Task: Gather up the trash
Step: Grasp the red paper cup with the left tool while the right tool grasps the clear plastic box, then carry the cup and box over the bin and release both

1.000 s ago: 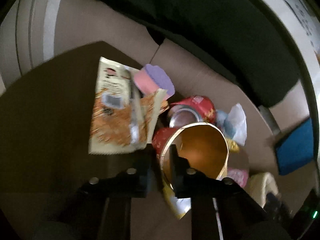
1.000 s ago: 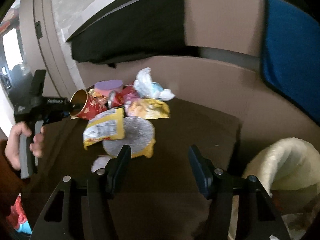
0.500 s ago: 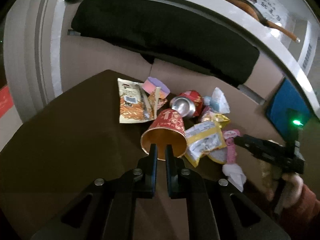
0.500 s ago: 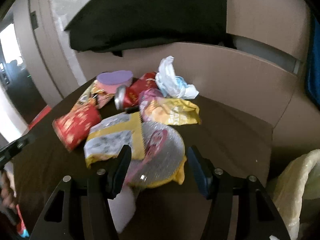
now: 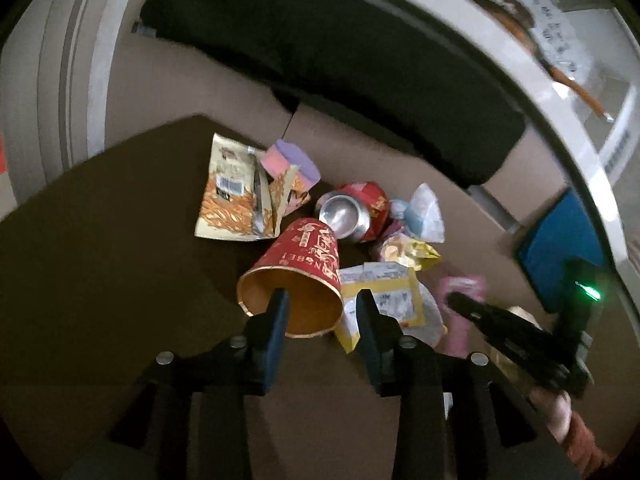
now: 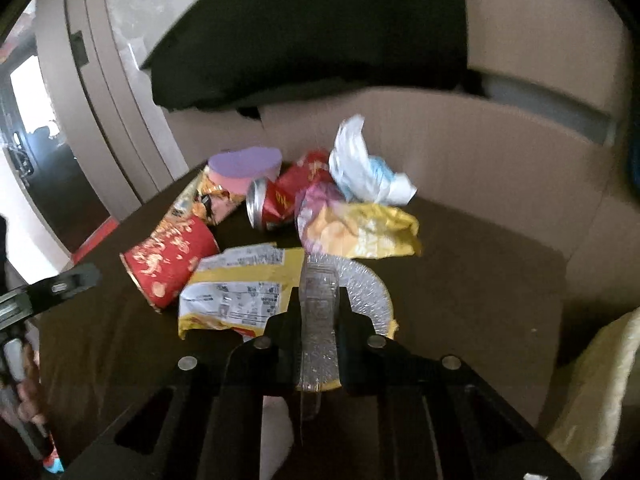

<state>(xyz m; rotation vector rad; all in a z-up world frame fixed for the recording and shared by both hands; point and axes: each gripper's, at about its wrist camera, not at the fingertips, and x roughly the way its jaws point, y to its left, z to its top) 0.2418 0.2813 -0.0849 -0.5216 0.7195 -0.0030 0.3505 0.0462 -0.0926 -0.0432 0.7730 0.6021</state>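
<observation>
A red paper cup (image 5: 304, 256) lies on its side on the brown table (image 5: 100, 260), its mouth toward my left gripper (image 5: 322, 312). That gripper's jaws are opening; the cup's near rim sits between them, with no pad pressing on it. My right gripper (image 6: 319, 300) is shut on a clear crinkled plastic lid (image 6: 360, 284), folding its near edge upward. The lid lies partly under a yellow and white wrapper (image 6: 240, 284). Behind them lie a red can (image 6: 276, 200), a yellow bag (image 6: 360, 232), white and blue crumpled paper (image 6: 368, 172) and a pink and purple cup (image 6: 244, 168).
An orange snack bag (image 5: 232, 204) lies at the pile's left. A tan bench back (image 6: 500, 152) with a black cushion (image 6: 320, 32) stands behind the table. A pale yellow bag (image 6: 600, 380) hangs off the table's right edge. A blue cushion (image 5: 560, 248) lies right.
My left gripper let go of the red cup's rim and spread its jaws; the cup now lies on the table. My right gripper moved to the pile and shut on the clear lid.
</observation>
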